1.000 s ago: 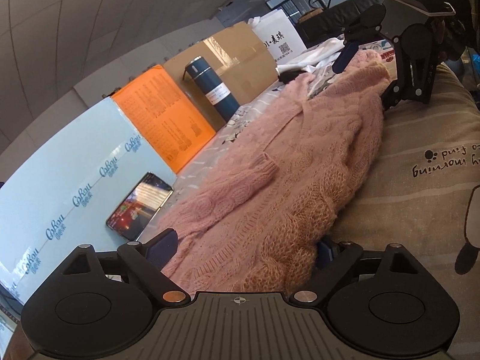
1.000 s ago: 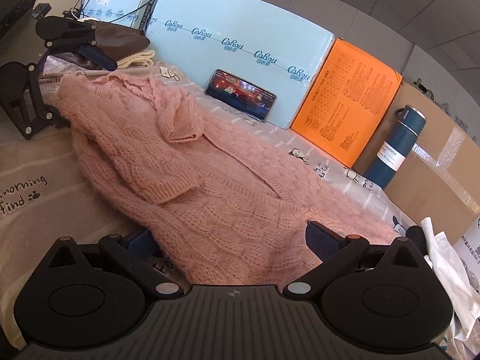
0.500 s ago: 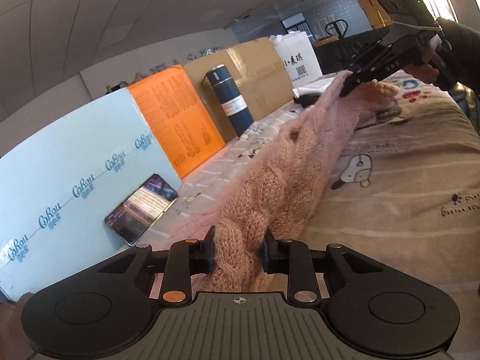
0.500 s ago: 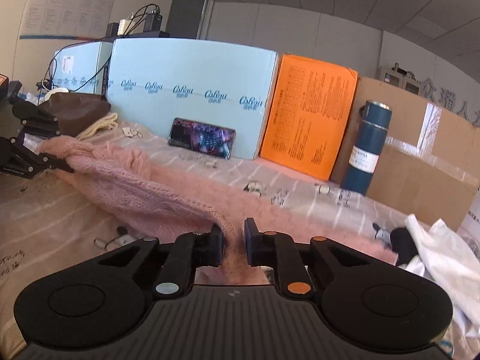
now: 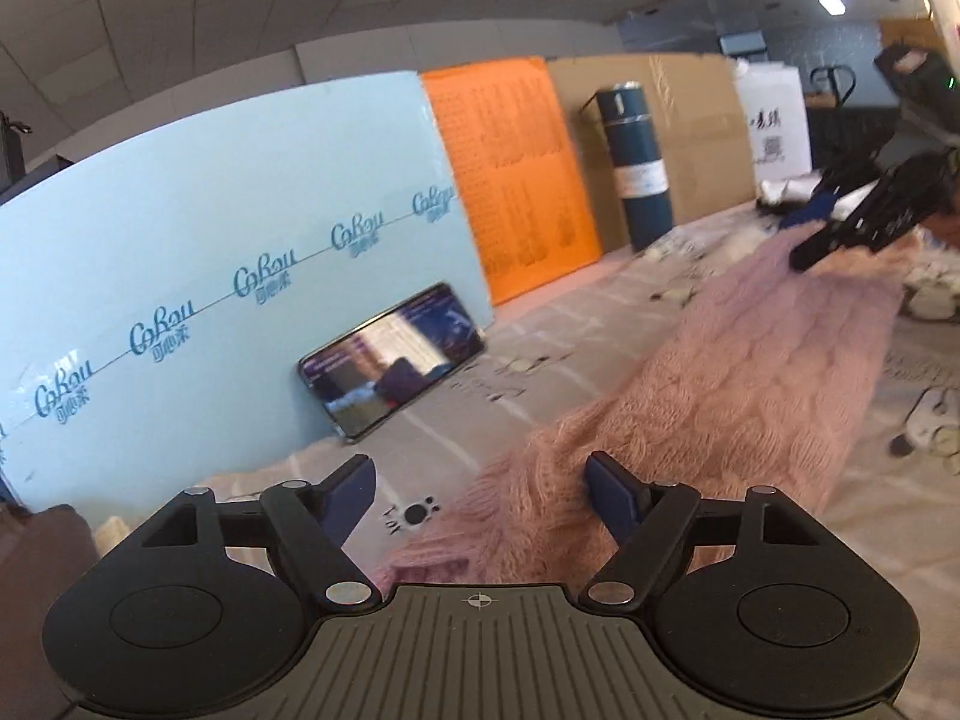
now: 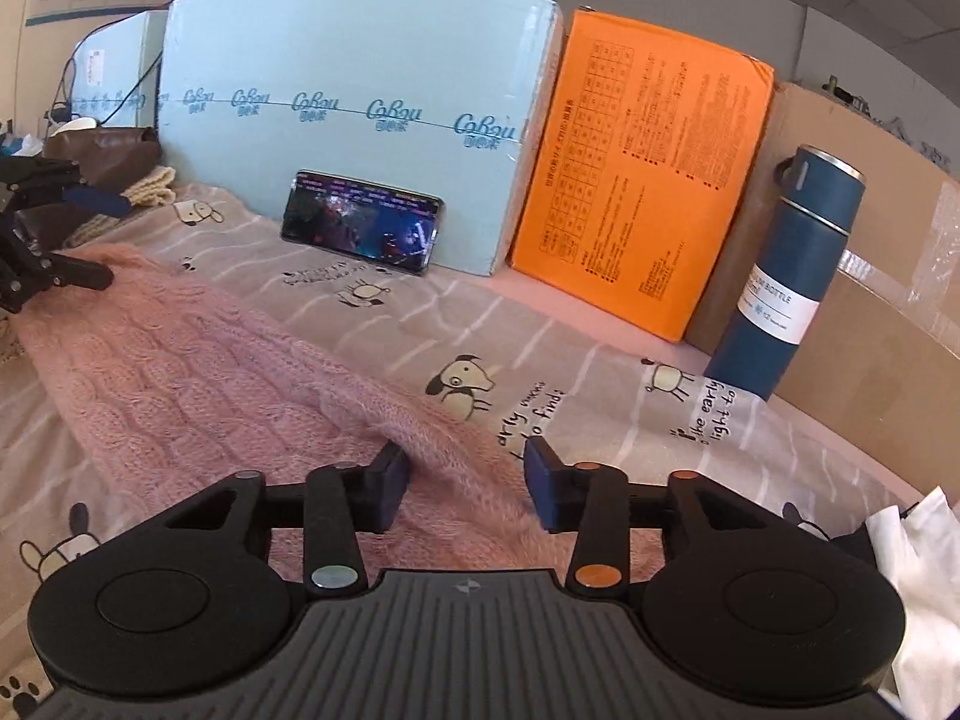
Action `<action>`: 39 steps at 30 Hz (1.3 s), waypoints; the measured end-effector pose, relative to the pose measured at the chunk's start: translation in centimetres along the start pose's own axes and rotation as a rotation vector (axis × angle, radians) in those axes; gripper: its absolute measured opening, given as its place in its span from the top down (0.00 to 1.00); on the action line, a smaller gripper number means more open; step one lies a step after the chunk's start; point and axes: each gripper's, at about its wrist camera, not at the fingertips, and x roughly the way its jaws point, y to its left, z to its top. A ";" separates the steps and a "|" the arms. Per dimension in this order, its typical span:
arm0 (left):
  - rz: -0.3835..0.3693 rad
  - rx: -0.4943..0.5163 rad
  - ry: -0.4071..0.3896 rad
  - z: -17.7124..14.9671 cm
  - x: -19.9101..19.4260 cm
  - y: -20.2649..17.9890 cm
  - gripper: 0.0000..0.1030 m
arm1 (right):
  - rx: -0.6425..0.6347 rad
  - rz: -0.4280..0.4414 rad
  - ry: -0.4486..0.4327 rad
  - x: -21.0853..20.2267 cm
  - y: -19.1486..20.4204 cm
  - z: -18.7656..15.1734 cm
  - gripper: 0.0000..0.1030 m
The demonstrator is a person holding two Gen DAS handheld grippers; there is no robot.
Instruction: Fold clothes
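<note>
A pink cable-knit sweater (image 5: 738, 384) lies as a long folded band on the printed bedsheet (image 6: 540, 360). My left gripper (image 5: 480, 489) is open at one end of it, its fingers spread wide with knit lying loose between them. At the other end of the sweater (image 6: 198, 384), my right gripper (image 6: 468, 480) is open too, the edge of the knit resting between its blue pads (image 6: 543, 480). Each gripper shows in the other's view: the right one (image 5: 864, 222) at far right, the left one (image 6: 42, 240) at far left.
A pale blue foam board (image 6: 360, 90), an orange box (image 6: 648, 180) and a cardboard box (image 6: 900, 312) stand along the back. A phone (image 6: 363, 222) leans on the board. A dark blue bottle (image 6: 792, 276) stands by the cardboard. White cloth (image 6: 918, 570) lies at the right.
Both grippers were shut on the sweater, holding it up stretched between them. Now both have opened and the sweater lies flat on the sheet.
</note>
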 end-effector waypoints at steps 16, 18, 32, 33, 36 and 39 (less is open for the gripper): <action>0.088 -0.208 -0.031 0.3 -2.4 0.5 0.13 | 0.377 -0.296 -0.014 -6.8 -6.8 -6.3 0.34; 0.084 -0.241 -0.037 0.1 -2.9 0.4 0.13 | 0.418 -0.333 0.001 -6.9 -6.6 -7.1 0.33; 0.068 -0.359 -0.030 -1.3 -4.1 0.5 0.13 | 0.374 -0.527 -0.116 -6.6 -6.7 -2.2 0.93; 0.067 -0.363 -0.031 -1.3 -4.1 0.5 0.13 | 0.371 -0.530 -0.151 -6.3 -7.1 -1.0 0.93; 0.066 -0.372 -0.031 -1.4 -4.0 0.7 0.13 | 0.393 -0.534 -0.235 -5.8 -8.2 1.9 0.93; 0.065 -0.378 -0.029 -1.4 -4.0 0.7 0.13 | 0.407 -0.553 -0.252 -4.9 -8.8 3.2 0.93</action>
